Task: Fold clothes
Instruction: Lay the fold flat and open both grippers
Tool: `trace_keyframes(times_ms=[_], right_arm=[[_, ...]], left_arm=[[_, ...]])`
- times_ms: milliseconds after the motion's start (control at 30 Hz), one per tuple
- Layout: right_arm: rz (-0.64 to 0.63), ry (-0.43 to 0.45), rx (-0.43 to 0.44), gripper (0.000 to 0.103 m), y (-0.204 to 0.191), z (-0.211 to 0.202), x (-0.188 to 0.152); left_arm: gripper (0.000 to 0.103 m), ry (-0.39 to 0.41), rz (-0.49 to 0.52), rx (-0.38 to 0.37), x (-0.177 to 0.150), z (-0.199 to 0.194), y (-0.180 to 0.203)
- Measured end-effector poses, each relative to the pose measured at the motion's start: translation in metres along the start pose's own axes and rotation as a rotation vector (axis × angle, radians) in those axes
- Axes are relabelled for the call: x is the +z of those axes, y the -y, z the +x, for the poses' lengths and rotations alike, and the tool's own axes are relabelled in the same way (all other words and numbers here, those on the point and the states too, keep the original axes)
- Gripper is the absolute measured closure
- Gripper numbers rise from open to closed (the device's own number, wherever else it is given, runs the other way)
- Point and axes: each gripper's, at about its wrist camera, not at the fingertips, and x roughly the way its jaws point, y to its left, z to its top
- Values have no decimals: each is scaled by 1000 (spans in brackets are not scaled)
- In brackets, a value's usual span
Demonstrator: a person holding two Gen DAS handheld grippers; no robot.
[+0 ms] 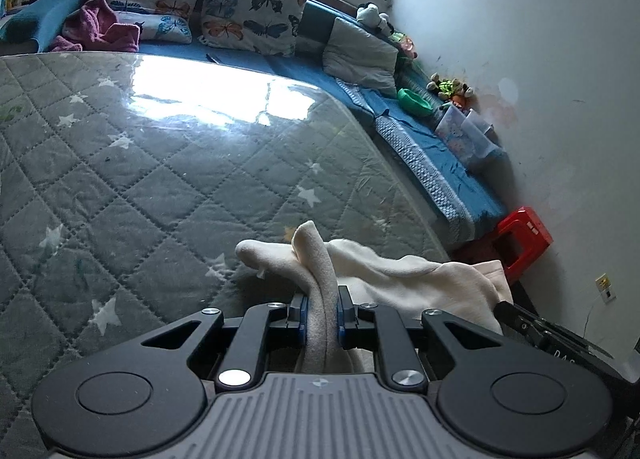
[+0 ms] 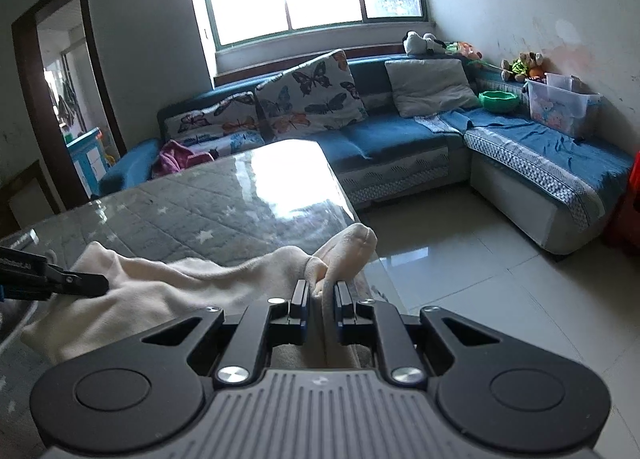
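cream garment (image 1: 404, 271) bunched in front of both wrist cameras, on the near edge of the quilted table (image 1: 120, 163) | we judge its long axis runs between our 2 grippers, neither nearer | left gripper (image 1: 322, 307) clenched on a thick fold | right gripper (image 2: 322, 301) clenched on a thinner edge
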Motion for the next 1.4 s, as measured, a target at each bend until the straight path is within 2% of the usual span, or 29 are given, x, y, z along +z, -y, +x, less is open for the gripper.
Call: trace_keyframes(times_ms=[467, 533, 667, 800, 900, 1067, 1133, 1267, 1400], right_arm=[[0, -69, -17, 92, -1, -8, -21], [-10, -76, -25, 91, 0, -9, -24], [-5, -60, -45, 89, 1, -15, -22], [-32, -34, -23, 88, -9, -19, -13], [-50, -40, 21, 87, -22, -15, -6], [-97, -72, 50, 87, -44, 11, -1], [-102, -91, 47, 87, -48, 24, 0], [-109, -123, 33, 87, -49, 42, -2], [-95, -117, 32, 87, -48, 49, -6]], left_arm=[[88, -89, 10, -4, -28, -6, -17], [83, -90, 23, 1, -29, -8, -17], [80, -56, 54, 26, -24, -16, -13], [73, 4, 77, 48, -14, -25, -9], [74, 30, 85, 42, -8, -28, -5], [77, 8, 114, 0, -4, -15, 8], [82, -5, 120, -19, -3, -6, 13], [82, -39, 144, -50, -5, 13, 22], [82, -61, 162, -52, -8, 30, 24]])
